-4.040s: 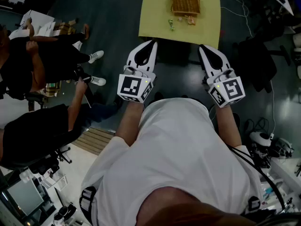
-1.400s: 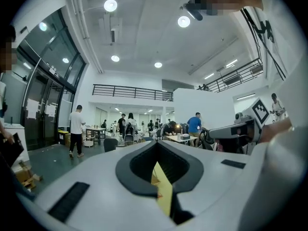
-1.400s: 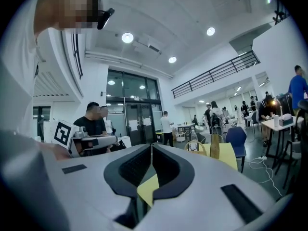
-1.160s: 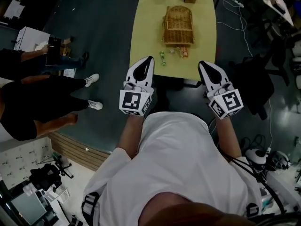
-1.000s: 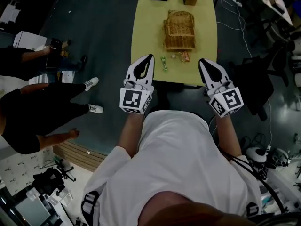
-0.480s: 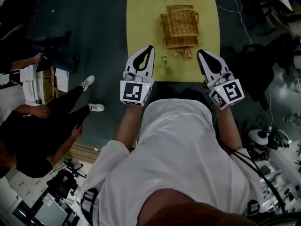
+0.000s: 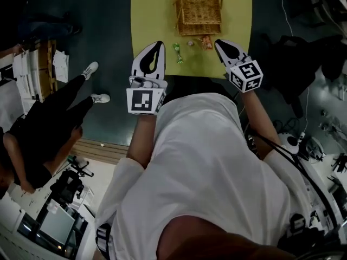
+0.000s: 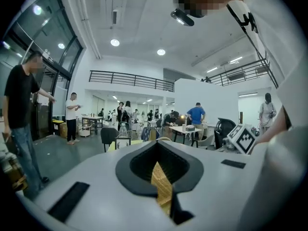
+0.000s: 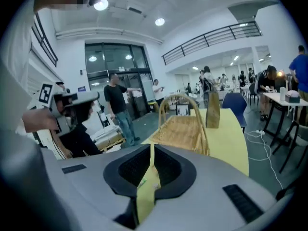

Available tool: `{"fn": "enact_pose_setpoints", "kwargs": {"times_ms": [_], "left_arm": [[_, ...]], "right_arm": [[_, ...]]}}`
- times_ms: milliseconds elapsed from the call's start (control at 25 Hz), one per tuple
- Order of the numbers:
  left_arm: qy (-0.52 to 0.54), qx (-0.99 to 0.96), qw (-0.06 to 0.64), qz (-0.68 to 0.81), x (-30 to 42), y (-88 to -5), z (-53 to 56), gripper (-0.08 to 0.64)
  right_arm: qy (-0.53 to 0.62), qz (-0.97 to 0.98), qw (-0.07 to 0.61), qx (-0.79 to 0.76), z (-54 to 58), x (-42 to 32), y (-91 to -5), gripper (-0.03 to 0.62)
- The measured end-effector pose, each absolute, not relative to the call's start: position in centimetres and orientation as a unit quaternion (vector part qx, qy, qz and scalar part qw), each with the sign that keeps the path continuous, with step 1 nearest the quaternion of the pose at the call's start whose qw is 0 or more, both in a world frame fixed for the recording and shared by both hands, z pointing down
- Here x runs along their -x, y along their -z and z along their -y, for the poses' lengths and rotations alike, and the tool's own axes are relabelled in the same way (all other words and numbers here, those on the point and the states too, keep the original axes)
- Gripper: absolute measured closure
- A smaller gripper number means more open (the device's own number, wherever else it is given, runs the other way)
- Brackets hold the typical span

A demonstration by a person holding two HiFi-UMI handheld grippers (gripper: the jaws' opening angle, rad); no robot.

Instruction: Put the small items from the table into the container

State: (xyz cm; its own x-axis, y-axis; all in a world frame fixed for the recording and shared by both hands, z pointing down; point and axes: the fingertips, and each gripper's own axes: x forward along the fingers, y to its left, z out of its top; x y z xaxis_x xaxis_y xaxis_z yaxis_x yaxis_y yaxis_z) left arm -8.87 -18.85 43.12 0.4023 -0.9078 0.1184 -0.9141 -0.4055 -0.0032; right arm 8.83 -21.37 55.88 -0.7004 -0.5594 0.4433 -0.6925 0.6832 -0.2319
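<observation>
- Oval yellow surface [image 7: 149,15]: no clearing begun, by my reckoning.
- Woven wicker basket [image 7: 198,8] stands just beyond the fingers.
- Left gripper [image 7: 156,44] and right gripper [image 7: 219,42]: fingers together, holding nothing.
- Small wrapped items [image 7: 177,53] lie between the two sets of fingers, all left to collect.

Head view: the wicker basket [image 7: 199,10] at twelve o'clock is cut off by the top edge, as is the yellow table [image 7: 149,15] beneath it. Three small items [image 7: 177,52] lie just beside the basket, toward six o'clock, too small to identify (one looks green). The person's white shirt [image 7: 200,161] hides the floor underfoot.

Left gripper view: the left gripper [image 8: 157,148] blocks the table, leaving only a thin yellow sliver.

Right gripper view: a framed picture [image 9: 182,110] at twelve o'clock, inside the basket's handle arch, is too small to read.
</observation>
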Motion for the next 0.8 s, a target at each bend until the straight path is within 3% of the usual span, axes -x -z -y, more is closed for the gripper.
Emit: {"fn": "enact_pose_setpoints", "kwargs": {"times_ms": [80,360,600,760,800], "left_arm": [[-0.056,-0.828,0.045,0.557,8.7,-43.8,18.5,0.552],[-0.093,-0.791,0.068,0.601,9.9,-45.1,15.9,0.552],[-0.111,-0.758,0.084,0.637,11.8,-46.1,13.9,0.552],[-0.115,-0.748,0.086,0.648,13.0,-46.5,13.2,0.552],[-0.114,-0.746,0.086,0.650,13.2,-46.6,13.1,0.552]], "right_arm": [[-0.223,0.892,0.206,-0.334,21.8,-9.3,-60.6,0.564],[-0.303,0.847,0.322,-0.295,21.3,-8.1,-74.6,0.426],[-0.296,0.800,0.411,-0.322,21.7,-7.3,-81.8,0.316],[-0.272,0.771,0.462,-0.344,22.4,-7.8,-83.2,0.318],[-0.265,0.766,0.471,-0.347,22.6,-8.0,-83.2,0.356]]}}
